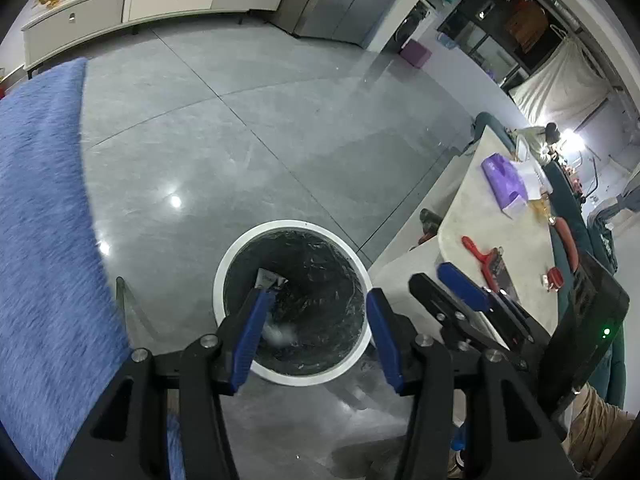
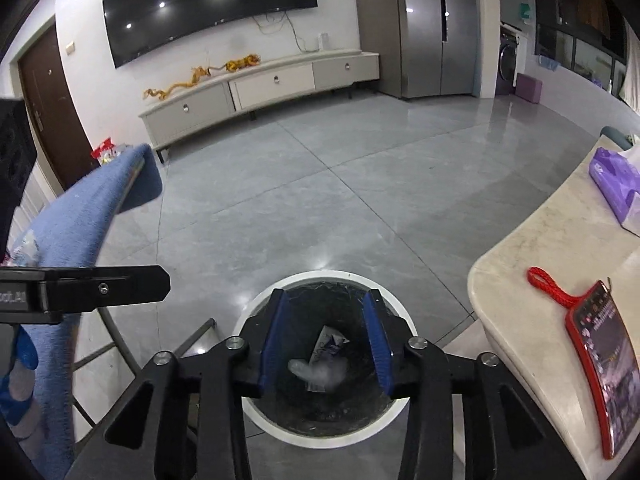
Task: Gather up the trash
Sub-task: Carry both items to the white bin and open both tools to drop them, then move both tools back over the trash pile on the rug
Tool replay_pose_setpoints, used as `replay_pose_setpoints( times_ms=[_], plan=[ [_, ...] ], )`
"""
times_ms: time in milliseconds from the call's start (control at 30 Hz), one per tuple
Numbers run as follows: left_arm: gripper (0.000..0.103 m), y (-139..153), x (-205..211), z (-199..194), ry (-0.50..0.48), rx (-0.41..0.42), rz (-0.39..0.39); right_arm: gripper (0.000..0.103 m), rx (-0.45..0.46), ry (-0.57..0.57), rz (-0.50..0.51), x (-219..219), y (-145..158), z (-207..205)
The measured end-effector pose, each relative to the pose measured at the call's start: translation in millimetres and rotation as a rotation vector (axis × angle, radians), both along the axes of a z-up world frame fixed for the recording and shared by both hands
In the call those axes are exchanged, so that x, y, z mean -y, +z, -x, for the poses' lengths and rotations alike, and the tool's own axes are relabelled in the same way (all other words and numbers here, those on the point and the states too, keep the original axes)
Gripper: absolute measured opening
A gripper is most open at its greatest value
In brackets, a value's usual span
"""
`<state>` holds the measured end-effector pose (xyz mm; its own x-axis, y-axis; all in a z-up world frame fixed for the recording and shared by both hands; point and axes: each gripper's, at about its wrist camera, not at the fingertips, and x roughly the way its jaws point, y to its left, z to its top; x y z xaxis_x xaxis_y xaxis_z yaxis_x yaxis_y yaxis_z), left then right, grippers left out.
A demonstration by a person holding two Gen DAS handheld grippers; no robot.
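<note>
A round bin with a white rim (image 1: 288, 224) and a black liner stands on the grey floor, and both grippers hang over it. My left gripper (image 1: 320, 296) is open with nothing between its blue pads. A small white and grey wrapper (image 1: 270, 279) shows just past its left fingertip; whether they touch I cannot tell. A blurred clear piece (image 1: 278, 332) is lower in the bin. My right gripper (image 2: 326, 298) is open above the same bin's rim (image 2: 324, 275). Between its fingers I see a white and blue wrapper (image 2: 328, 344) and a blurred clear piece (image 2: 318, 372) inside the liner.
A blue fuzzy cover (image 1: 40, 220) on a metal-legged frame rises close on the left. To the right is a pale stone table (image 1: 480, 216) with a purple tissue pack (image 2: 616, 184) and a red-cased phone (image 2: 600, 364). A long white cabinet (image 2: 260, 88) lines the far wall.
</note>
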<state>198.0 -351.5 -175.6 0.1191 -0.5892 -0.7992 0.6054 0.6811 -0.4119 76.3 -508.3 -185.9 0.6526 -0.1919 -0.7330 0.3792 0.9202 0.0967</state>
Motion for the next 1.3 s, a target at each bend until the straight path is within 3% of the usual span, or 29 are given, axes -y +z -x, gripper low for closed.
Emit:
replay_pose_setpoints(
  times_ms=[100, 400, 667, 967, 1300],
  plan=[
    [0.05, 19.4, -16.7, 10.4, 0.026, 0.071, 0.01, 0.052, 0.038, -0.006, 0.008, -7.0, 18.1, 11.5],
    [0.05, 117.3, -84.0, 70.0, 0.139, 0.419, 0.09, 0.078, 0.171, 0.004, 0.11, -44.0, 95.6, 65.8],
    [0.069, 173.4, -149.1, 112.8, 0.191, 0.557, 0.102, 0.102, 0.322, 0.062, 0.188, -95.4, 174.7, 102.6],
    [0.074, 210.6, -254.4, 133.9, 0.347, 0.655, 0.124, 0.103, 0.461, 0.183, 0.25, -163.0, 237.1, 118.8],
    [0.086, 220.1, -393.4, 134.2, 0.602, 0.731, 0.09, 0.103, 0.538, 0.272, 0.27, -217.3, 267.2, 118.1]
  ],
)
